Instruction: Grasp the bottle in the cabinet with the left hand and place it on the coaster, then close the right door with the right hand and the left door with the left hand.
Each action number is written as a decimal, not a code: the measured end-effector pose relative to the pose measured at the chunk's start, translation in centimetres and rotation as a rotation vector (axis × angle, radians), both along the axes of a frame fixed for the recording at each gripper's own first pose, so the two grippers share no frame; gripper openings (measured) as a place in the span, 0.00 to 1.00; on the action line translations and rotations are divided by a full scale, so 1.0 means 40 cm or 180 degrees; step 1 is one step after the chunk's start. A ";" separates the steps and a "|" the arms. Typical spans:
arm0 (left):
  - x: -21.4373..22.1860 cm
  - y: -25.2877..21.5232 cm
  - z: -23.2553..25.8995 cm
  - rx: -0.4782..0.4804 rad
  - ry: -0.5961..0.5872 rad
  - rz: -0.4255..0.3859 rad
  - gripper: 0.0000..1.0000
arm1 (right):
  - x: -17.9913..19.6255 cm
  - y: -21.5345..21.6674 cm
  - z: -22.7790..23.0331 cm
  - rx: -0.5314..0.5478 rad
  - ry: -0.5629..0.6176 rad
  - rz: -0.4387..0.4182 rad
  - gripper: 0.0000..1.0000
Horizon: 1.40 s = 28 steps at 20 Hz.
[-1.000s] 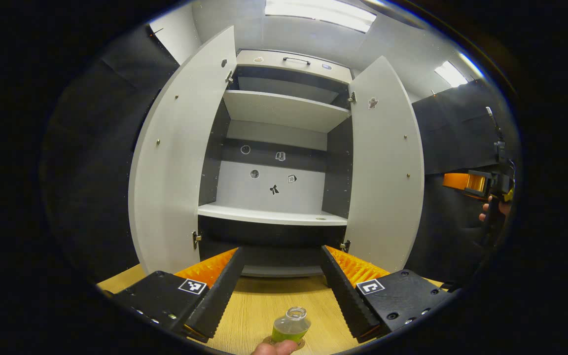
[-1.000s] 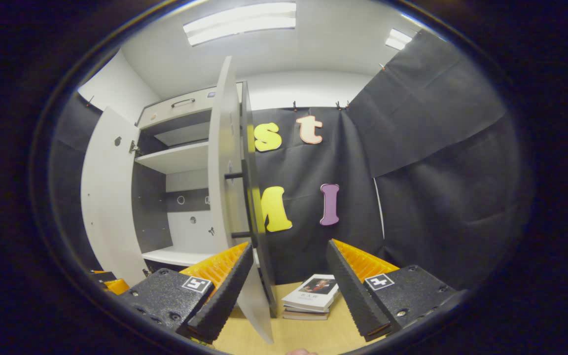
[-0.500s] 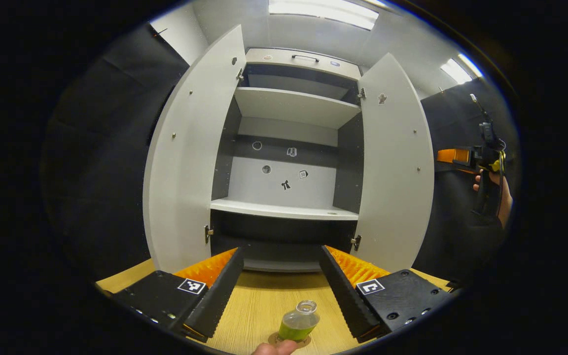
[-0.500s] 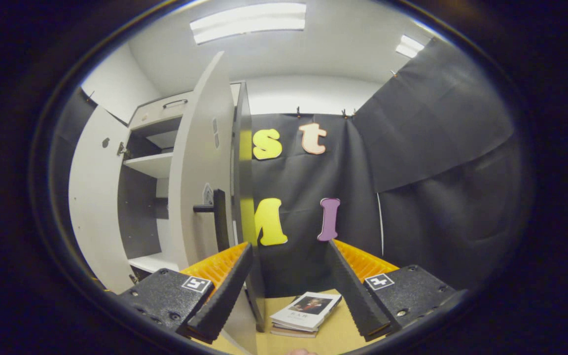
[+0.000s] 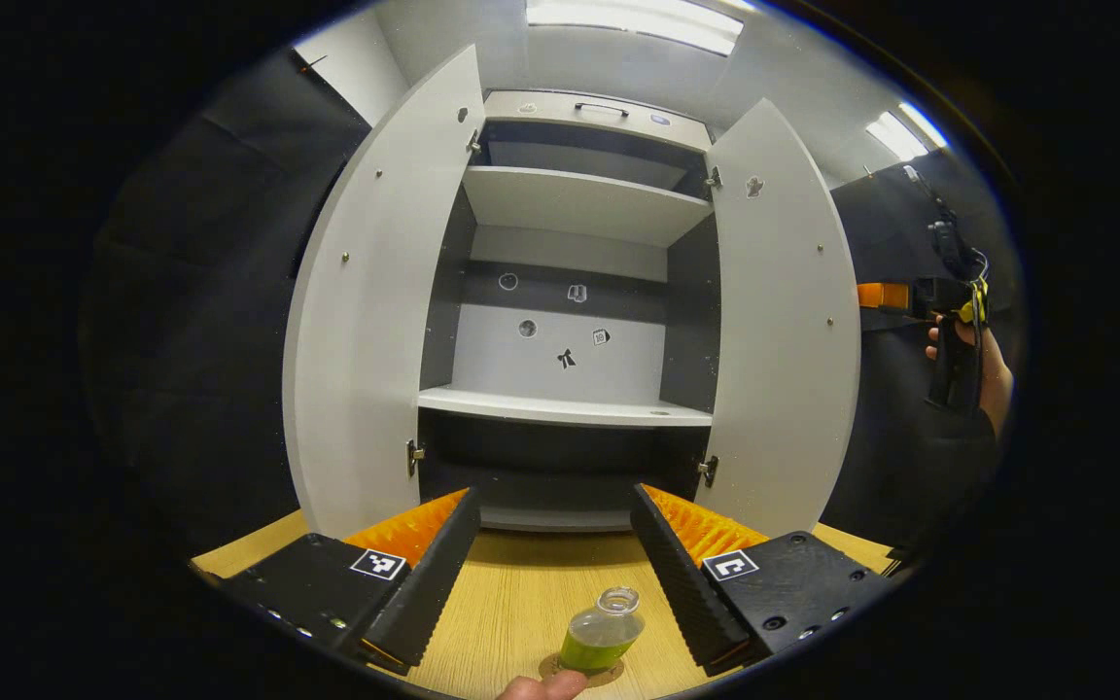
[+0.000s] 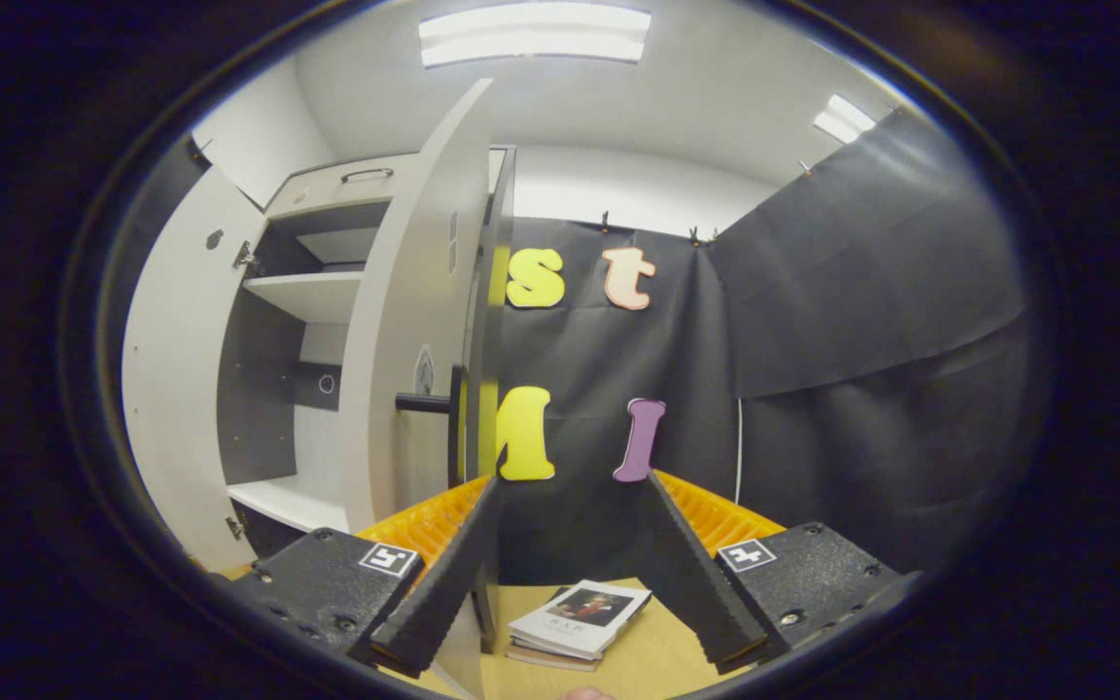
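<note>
On the pale wooden surface [image 5: 511,603], the small clear bottle of green liquid [image 5: 601,634] already stands on its round coaster [image 5: 611,669] between the released left gripper [image 5: 555,574], while both white cabinet doors [image 5: 370,311] await closing, right gripper [image 6: 570,564] likewise spread.

Left gripper view faces cabinet [image 5: 570,321] front-on, fairly near. Right gripper view looks edge-on at right door [image 6: 414,321] from beside. Both share cabinet interior.
</note>
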<state>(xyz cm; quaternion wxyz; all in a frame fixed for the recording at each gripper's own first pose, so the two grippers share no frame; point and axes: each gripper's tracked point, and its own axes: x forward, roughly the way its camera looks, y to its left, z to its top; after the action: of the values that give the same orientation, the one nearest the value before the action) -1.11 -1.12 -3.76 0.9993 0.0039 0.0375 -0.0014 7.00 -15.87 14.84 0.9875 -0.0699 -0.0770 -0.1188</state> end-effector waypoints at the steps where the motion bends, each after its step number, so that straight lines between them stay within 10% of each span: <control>1: 0.003 0.001 -0.003 -0.0006 0.0004 -0.0023 0.95 | -0.001 0.002 -0.004 -0.0024 0.0016 -0.0012 0.96; 7: 0.006 0.001 0.002 0.0004 -0.0026 -0.0082 0.95 | -0.005 0.027 -0.004 0.0035 0.0047 0.0031 0.97; 28: -0.045 0.110 0.008 0.0050 -0.0028 0.0426 0.95 | 0.153 0.433 -0.073 0.0098 0.0341 0.1421 0.98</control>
<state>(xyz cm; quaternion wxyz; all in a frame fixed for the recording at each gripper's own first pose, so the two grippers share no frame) -2.90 3.27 -3.46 0.9972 0.0093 0.0332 0.0657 13.10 1.47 11.92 0.9929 -0.0422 -0.0362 0.1054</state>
